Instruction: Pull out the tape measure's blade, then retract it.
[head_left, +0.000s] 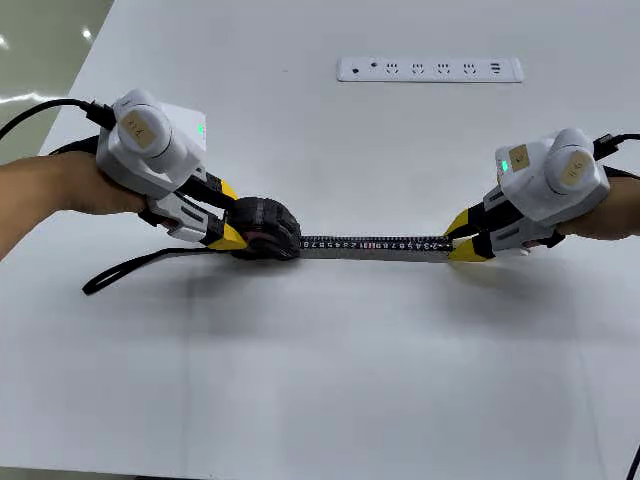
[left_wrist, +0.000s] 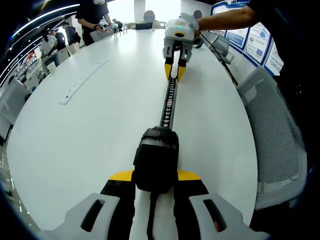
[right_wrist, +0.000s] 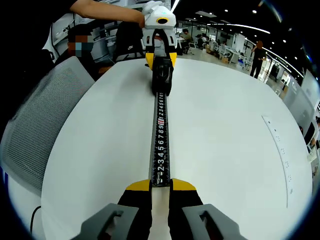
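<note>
Two anchor points are being used on the white table (head_left: 330, 370): the tape measure (head_left: 265, 228) is being clamped at its black case by the left gripper (head_left: 232, 214), while the blade (head_left: 375, 243) is being pinched at its tip by the right gripper (head_left: 462, 238), well apart, so that the blade is being stretched straight between them.

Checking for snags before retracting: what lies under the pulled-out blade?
Bare white table beside the blade. The strip directly beneath is covered, and its hook end is hidden between the right tongs.
</note>
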